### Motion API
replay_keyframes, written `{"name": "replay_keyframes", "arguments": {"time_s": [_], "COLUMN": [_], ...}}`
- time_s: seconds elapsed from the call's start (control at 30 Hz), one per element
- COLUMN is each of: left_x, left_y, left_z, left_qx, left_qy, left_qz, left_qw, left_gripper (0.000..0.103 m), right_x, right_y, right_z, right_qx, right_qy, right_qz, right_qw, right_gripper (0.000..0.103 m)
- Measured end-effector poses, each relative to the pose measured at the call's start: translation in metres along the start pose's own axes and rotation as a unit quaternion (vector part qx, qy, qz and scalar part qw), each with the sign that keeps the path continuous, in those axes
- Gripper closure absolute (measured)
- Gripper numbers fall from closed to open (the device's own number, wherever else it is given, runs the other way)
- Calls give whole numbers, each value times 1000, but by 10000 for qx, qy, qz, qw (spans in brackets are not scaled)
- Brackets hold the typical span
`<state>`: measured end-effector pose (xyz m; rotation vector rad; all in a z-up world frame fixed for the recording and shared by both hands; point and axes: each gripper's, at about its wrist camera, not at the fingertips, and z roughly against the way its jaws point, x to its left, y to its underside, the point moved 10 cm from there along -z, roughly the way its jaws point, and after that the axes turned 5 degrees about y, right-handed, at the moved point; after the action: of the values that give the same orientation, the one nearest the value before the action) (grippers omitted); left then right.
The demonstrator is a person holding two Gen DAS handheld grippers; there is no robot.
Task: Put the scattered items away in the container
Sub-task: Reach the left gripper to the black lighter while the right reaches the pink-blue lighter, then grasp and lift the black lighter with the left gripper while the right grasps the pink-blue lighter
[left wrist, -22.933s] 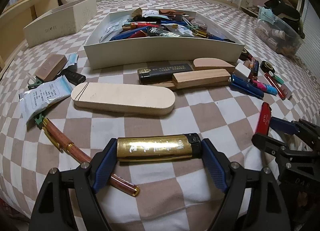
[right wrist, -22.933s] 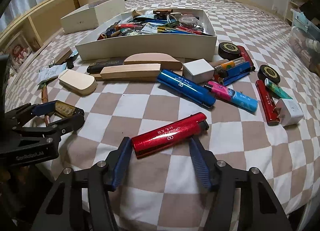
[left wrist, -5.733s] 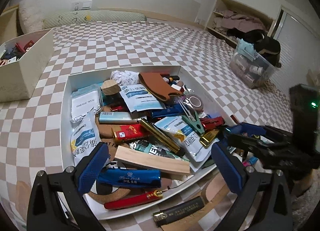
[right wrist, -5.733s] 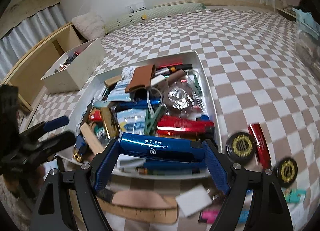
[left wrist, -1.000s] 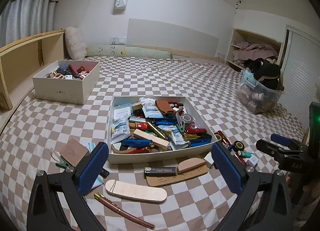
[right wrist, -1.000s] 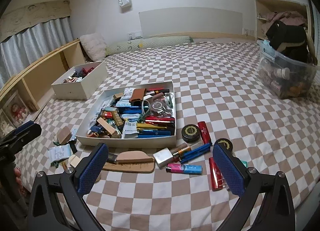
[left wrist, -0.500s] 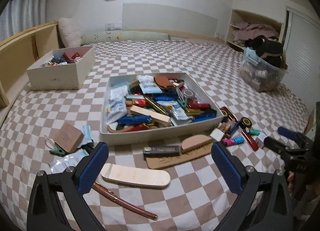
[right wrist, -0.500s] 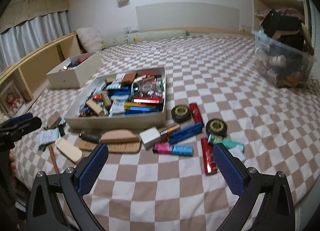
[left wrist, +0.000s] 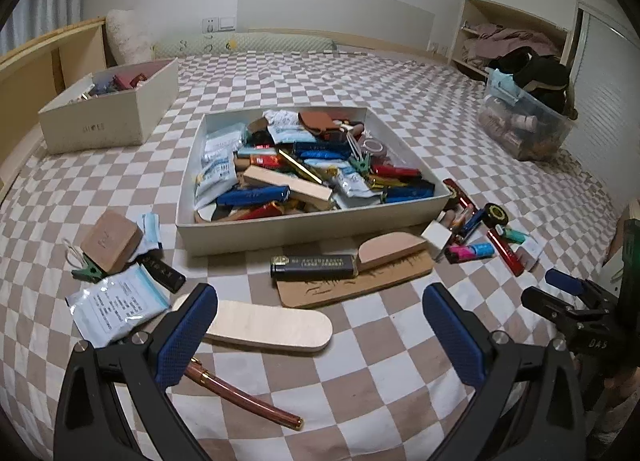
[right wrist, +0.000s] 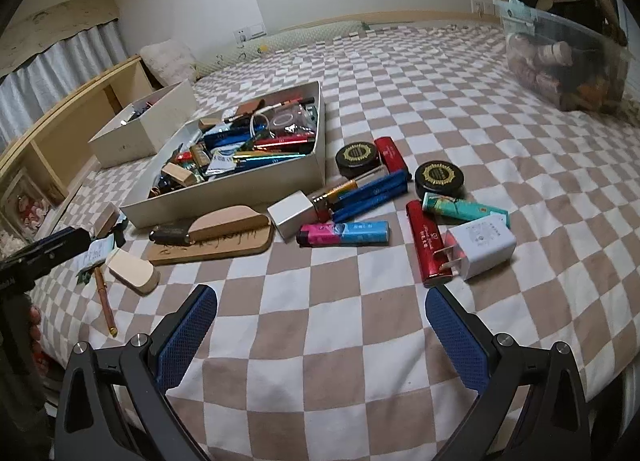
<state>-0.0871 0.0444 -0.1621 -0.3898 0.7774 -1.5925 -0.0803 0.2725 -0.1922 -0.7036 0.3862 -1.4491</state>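
The white tray (left wrist: 312, 227), heaped with lighters, packets and wood pieces, sits mid-bed. In front of it lie a black lighter (left wrist: 314, 263) on a wooden board (left wrist: 356, 281), a pale wooden oval (left wrist: 268, 325) and a copper pen (left wrist: 244, 393). My left gripper (left wrist: 318, 325) hovers open and empty just above the oval. My right gripper (right wrist: 320, 317) is open and empty over bare sheet. Ahead of it lie a pink-blue lighter (right wrist: 344, 233), a red lighter (right wrist: 426, 247), a white charger (right wrist: 480, 247) and two black tins (right wrist: 440, 177).
A cream box (left wrist: 108, 113) stands at the back left beside a wooden bed frame (right wrist: 60, 133). A clear plastic bin (left wrist: 524, 129) sits at the far right. A brown block (left wrist: 112, 241) and a packet (left wrist: 118, 307) lie left of the tray.
Both grippers have dropped lower and closer to the scattered items on the sheet. Both stay open and empty.
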Motion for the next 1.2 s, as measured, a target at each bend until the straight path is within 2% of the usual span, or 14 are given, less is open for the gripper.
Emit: {"name": "replay_keyframes", "arguments": {"time_s": [0.27, 0.4, 0.67, 0.93, 1.2], "left_x": [7, 10, 18, 22, 25], "left_y": [12, 17, 17, 12, 11], "left_z": [-16, -21, -31, -52, -72], "left_qx": [206, 282, 339, 447, 579], "left_qy": [85, 71, 69, 136, 43], "left_qz": [184, 179, 286, 435, 460], "left_qw": [9996, 9994, 9990, 9980, 9973], "left_gripper": [0, 0, 0, 0, 0], "right_x": [1, -4, -7, -9, -12], "right_y": [-2, -10, -18, -19, -20], "right_z": [-36, -54, -79, -95, -101], "right_qx": [357, 395, 549, 660, 749], "right_qy": [313, 583, 801, 834, 932], "right_qz": [202, 303, 532, 468, 478], "right_qw": [9987, 9971, 9939, 9932, 9917], "right_gripper": [0, 0, 0, 0, 0]}}
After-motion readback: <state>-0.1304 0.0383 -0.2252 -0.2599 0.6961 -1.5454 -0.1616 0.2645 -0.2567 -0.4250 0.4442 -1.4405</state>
